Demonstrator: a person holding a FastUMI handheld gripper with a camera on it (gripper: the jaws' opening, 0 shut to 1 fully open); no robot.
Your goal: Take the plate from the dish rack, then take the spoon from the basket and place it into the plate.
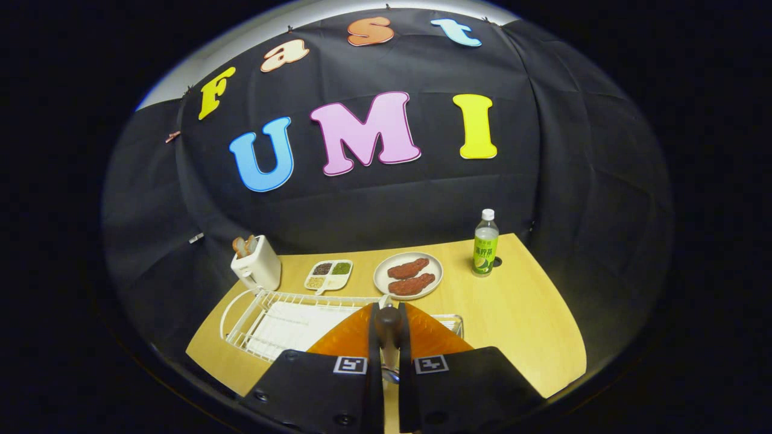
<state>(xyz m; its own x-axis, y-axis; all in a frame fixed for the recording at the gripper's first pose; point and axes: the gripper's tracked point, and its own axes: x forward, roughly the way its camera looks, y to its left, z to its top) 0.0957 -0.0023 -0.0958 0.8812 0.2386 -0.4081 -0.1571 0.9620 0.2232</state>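
Gripper view: beyond the fingers lies the table [512,301], then the dish rack [265,319], while the gripper [389,367] is clamped on the spoon [389,322], best carried level and lowered gently onto the plate, which I cannot identify.

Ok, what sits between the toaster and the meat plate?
A small four-compartment dish sits between toaster and meat plate, seen in the gripper view. The gripper clamps the spoon between its fingers.
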